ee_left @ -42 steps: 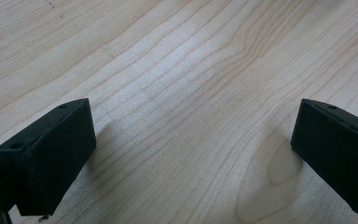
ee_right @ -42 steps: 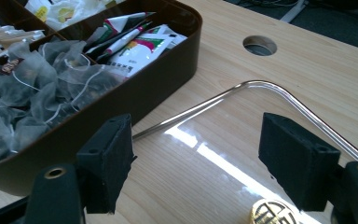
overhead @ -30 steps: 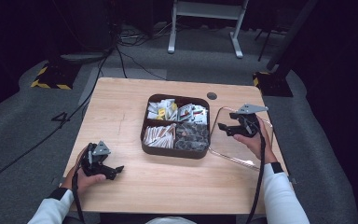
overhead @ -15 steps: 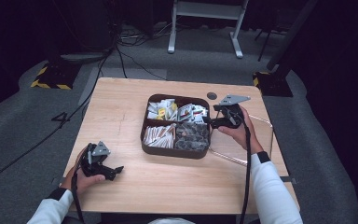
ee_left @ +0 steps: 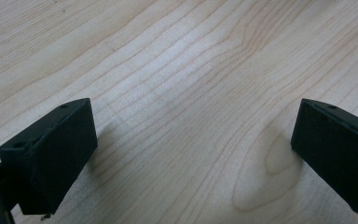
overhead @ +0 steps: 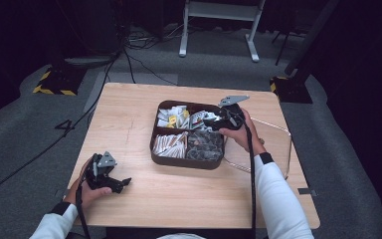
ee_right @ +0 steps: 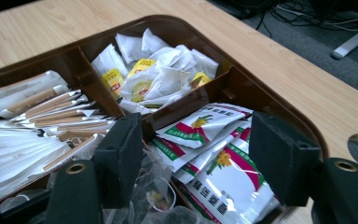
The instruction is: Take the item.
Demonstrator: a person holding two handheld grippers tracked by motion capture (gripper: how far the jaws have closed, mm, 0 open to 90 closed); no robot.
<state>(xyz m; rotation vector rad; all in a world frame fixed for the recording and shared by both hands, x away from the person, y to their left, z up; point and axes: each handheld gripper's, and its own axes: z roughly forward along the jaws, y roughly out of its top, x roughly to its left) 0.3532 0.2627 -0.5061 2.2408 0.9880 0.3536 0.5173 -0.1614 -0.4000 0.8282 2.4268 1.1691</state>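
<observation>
Printed sachets (ee_right: 214, 158) lie between the right tongs (ee_right: 198, 154) — jaws closing, untouched.

Open jaws over red-green sachets (ee_right: 214, 161)

- the white, red and green sachets (ee_right: 205, 154) in the brown tray (ee_right: 279, 107) carry printed lines of characters, too small and blurred to read.
- the yellow tags (ee_right: 114, 80) on the white packets carry a red mark, not legible.
- on the grey floor beside the table, a "4" (overhead: 65, 125) is marked.
</observation>
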